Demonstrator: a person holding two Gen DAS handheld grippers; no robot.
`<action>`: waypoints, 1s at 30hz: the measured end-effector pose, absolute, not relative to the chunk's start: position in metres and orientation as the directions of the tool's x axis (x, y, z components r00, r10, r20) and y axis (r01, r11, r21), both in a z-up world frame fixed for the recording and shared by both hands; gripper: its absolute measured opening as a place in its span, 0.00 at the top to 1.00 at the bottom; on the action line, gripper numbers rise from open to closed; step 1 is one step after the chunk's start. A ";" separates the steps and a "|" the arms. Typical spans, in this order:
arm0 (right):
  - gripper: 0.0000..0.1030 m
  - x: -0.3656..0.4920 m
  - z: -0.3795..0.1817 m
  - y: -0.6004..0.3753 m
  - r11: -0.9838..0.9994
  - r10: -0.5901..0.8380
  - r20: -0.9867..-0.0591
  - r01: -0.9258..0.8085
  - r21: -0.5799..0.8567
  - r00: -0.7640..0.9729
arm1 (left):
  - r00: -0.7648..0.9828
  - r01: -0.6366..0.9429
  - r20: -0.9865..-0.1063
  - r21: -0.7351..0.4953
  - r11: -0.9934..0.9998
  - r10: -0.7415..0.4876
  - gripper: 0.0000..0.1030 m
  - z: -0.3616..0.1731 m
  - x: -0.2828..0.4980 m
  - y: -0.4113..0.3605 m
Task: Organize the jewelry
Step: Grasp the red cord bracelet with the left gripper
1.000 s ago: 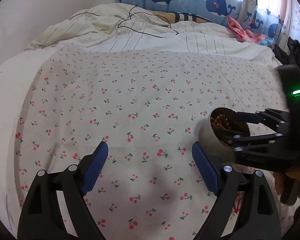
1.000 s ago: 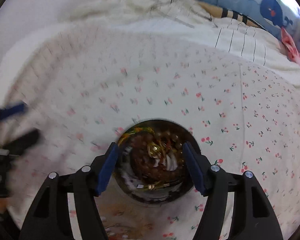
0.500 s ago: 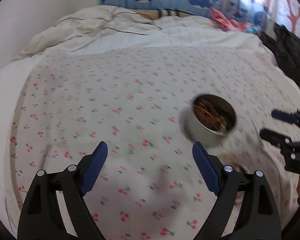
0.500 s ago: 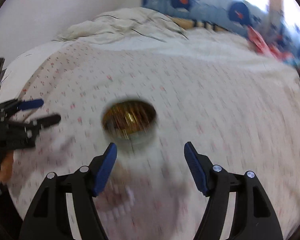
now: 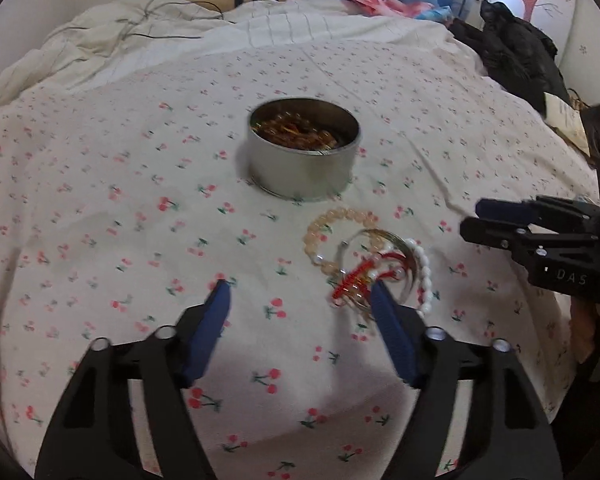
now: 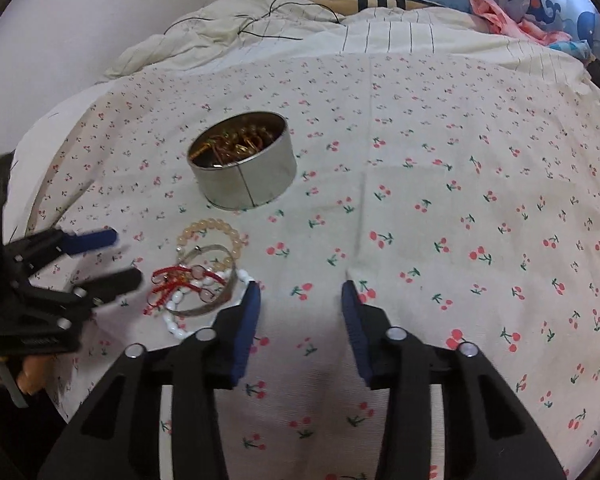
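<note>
Tin [image 5: 304, 160]: upright on bed [image 5: 100, 200], holds tangled jewelry. Bracelets [image 5: 364, 260]: heaped on the sheet just in front of the tin. Left gripper [image 5: 300, 300]: jaws apart, closing, nothing between them, right finger beside the heap. Right gripper [image 6: 300, 292]: jaws apart, closing on bare sheet, just right of the bracelets.

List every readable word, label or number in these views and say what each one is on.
"DAS": white letters on the body of the right hand-held gripper, left wrist view.
White marking on the left hand-held gripper body, right wrist view: too blurred to read.
Paper tag beside the dark clothes: no legible print.
Tin: no label visible.
</note>
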State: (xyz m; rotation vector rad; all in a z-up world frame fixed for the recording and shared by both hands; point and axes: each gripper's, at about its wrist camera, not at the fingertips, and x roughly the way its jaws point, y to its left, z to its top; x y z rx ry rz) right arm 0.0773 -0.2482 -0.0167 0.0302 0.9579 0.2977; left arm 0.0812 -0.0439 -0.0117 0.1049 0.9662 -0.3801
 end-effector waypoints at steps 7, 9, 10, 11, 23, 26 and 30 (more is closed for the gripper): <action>0.58 0.078 -0.024 -0.235 0.953 0.266 -0.815 -0.268 0.142 0.516 | 0.494 0.441 -0.803 -0.100 0.892 -0.334 0.63 -0.014 0.076 -0.062; 0.57 0.079 -0.025 -0.234 0.953 0.267 -0.816 -0.268 0.143 0.513 | 0.459 0.440 -0.822 -0.119 0.890 -0.337 0.82 -0.021 0.079 -0.064; 0.55 0.079 -0.026 -0.235 0.953 0.266 -0.816 -0.267 0.143 0.513 | 0.448 0.436 -0.825 -0.134 0.890 -0.344 0.85 -0.023 0.081 -0.063; 0.55 0.080 -0.026 -0.235 0.954 0.263 -0.816 -0.264 0.142 0.514 | 0.444 0.434 -0.825 -0.143 0.889 -0.349 0.88 -0.023 0.082 -0.062; 0.52 0.086 -0.025 -0.226 0.956 0.252 -0.810 -0.268 0.122 0.530 | 0.417 0.458 -0.751 -0.313 0.832 -0.512 0.95 0.004 0.078 -0.043; 0.52 0.086 -0.025 -0.220 0.953 0.253 -0.807 -0.282 0.112 0.533 | 0.449 0.438 -0.731 -0.321 0.840 -0.513 0.95 0.013 0.083 -0.032; 0.52 0.088 -0.025 -0.209 0.945 0.263 -0.801 -0.310 0.103 0.537 | 0.500 0.354 -0.756 -0.266 0.897 -0.422 0.95 0.011 0.094 -0.011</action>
